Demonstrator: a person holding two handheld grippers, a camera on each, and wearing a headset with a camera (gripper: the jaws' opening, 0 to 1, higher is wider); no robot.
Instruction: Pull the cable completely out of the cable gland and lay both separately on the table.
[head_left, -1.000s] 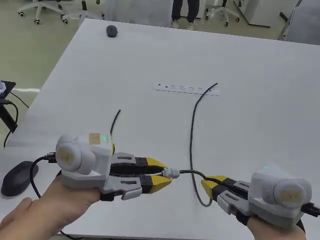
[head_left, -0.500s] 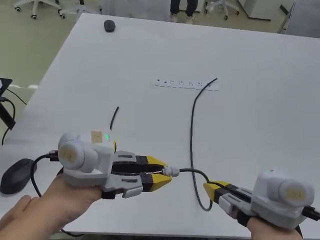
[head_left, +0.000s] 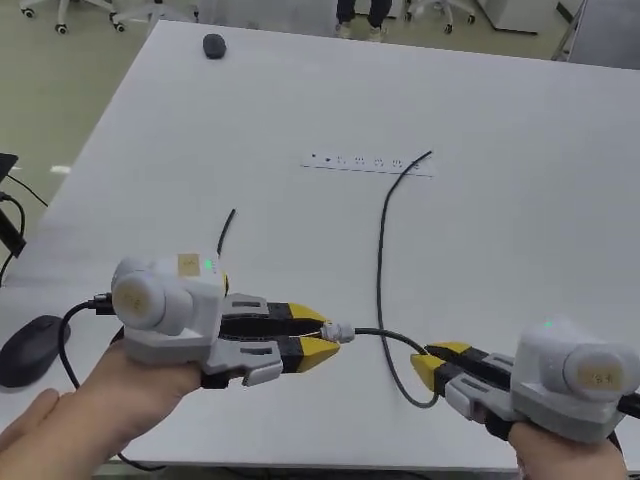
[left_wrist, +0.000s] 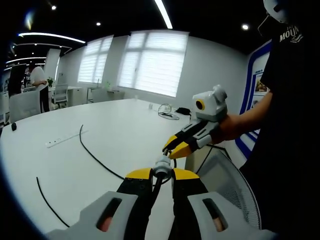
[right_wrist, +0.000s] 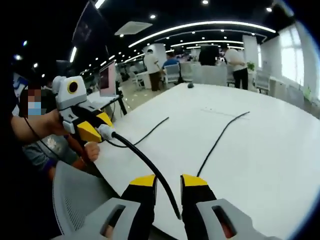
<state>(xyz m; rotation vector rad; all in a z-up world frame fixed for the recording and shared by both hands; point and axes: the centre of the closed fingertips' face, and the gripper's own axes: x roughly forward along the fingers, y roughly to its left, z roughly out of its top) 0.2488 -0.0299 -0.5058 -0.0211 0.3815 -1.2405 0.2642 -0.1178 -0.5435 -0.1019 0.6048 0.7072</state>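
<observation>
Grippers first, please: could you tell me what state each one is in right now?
Left gripper: shut on the cable gland.
Right gripper: jaws either side of the cable; grip cannot be told.

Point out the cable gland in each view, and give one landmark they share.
Head view: cable gland below centre, at the tip of the left tool.
Left gripper view: low centre, between that tool's jaws.
Right gripper view: left of centre, at the left tool's tip.
Shared landmark: the black cable leaving it.
</observation>
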